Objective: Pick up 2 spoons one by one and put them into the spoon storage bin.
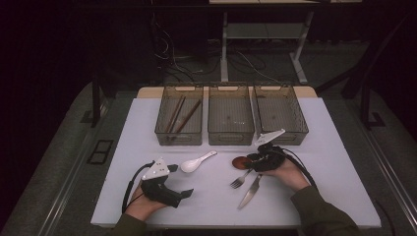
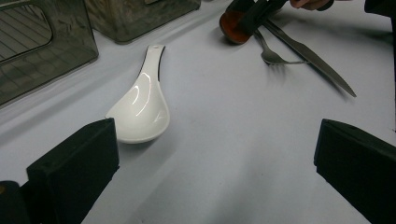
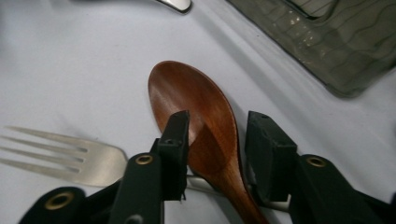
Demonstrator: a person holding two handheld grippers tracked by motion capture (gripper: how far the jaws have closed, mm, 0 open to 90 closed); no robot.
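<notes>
The right hand (image 1: pixel 287 173) reaches in from the lower right, forearm angled toward the middle of the tabletop (image 1: pixel 339 162), and holds the right claw (image 1: pixel 252 160) low and pointing left, just in front of the rightmost of three smoky bins (image 1: pixel 281 114). In the right gripper view its two black jaws straddle the neck of a wooden spoon (image 3: pixel 201 112) that lies bowl-up on the white surface; the jaws stand close on either side of it, the left one over the bowl's edge, but whether the pads press on the wood cannot be told. A fork (image 1: pixel 240 180) lies just beside the spoon, and a knife (image 1: pixel 251 191) runs next to the fork toward the person. The left hand (image 1: pixel 142 204) rests near the front left edge, wrist low, holding the left claw (image 1: pixel 186 194) pointing right with its jaws spread wide and nothing between them. A white ceramic spoon (image 2: pixel 142 105) lies ahead of it, near the left jaw but apart from it. The leftmost bin (image 1: pixel 180 115) holds wooden chopsticks (image 1: pixel 181 115)
</notes>
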